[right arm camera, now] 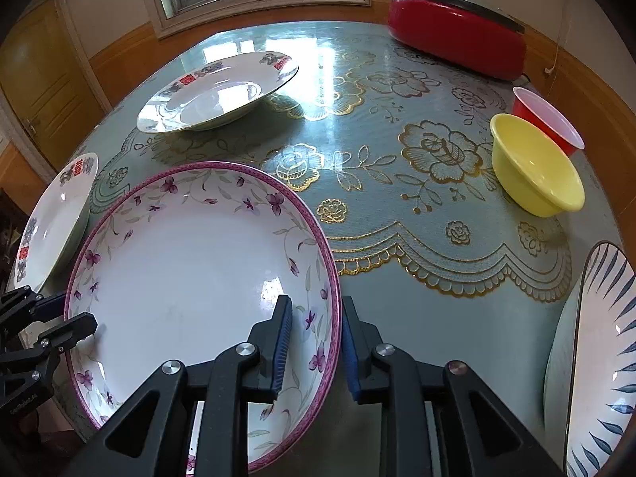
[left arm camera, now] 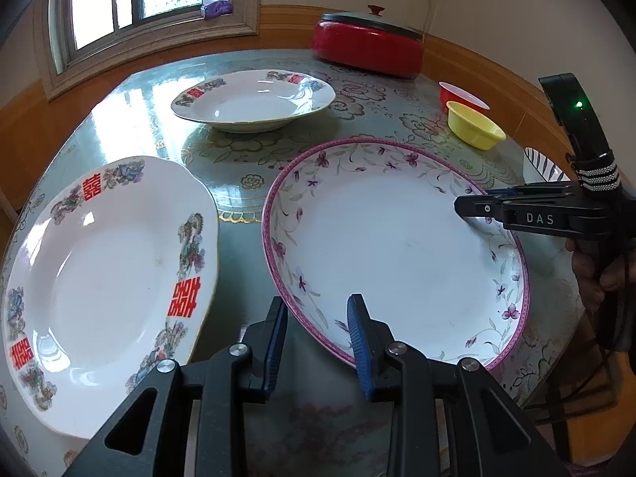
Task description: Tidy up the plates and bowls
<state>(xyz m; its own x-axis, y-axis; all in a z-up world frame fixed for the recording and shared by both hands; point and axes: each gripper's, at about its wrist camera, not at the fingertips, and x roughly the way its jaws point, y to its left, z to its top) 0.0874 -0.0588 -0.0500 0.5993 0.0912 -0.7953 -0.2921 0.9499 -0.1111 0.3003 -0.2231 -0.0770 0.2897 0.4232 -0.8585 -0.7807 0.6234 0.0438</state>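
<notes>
A large white plate with a pink rim and purple flowers [left arm camera: 389, 246] [right arm camera: 190, 270] sits between both grippers at the near side of the table. My left gripper [left arm camera: 318, 300] straddles its near-left rim, one pad inside and one outside, shut on it. My right gripper [right arm camera: 316, 298] clamps the opposite rim the same way. Each gripper shows in the other's view: the right gripper [left arm camera: 461, 204] and the left gripper [right arm camera: 77, 310]. Two white plates with red characters lie apart, one at the left [left arm camera: 107, 290] [right arm camera: 55, 214] and one farther back [left arm camera: 254, 99] [right arm camera: 214, 91].
A yellow bowl [right arm camera: 536, 167] and a red bowl [right arm camera: 548, 117] stand together at the right. A white bowl with blue leaf stripes [right arm camera: 596, 357] is at the near right edge. A red lidded electric pot [right arm camera: 457, 35] stands at the back. The table [right arm camera: 397, 198] has a floral cover.
</notes>
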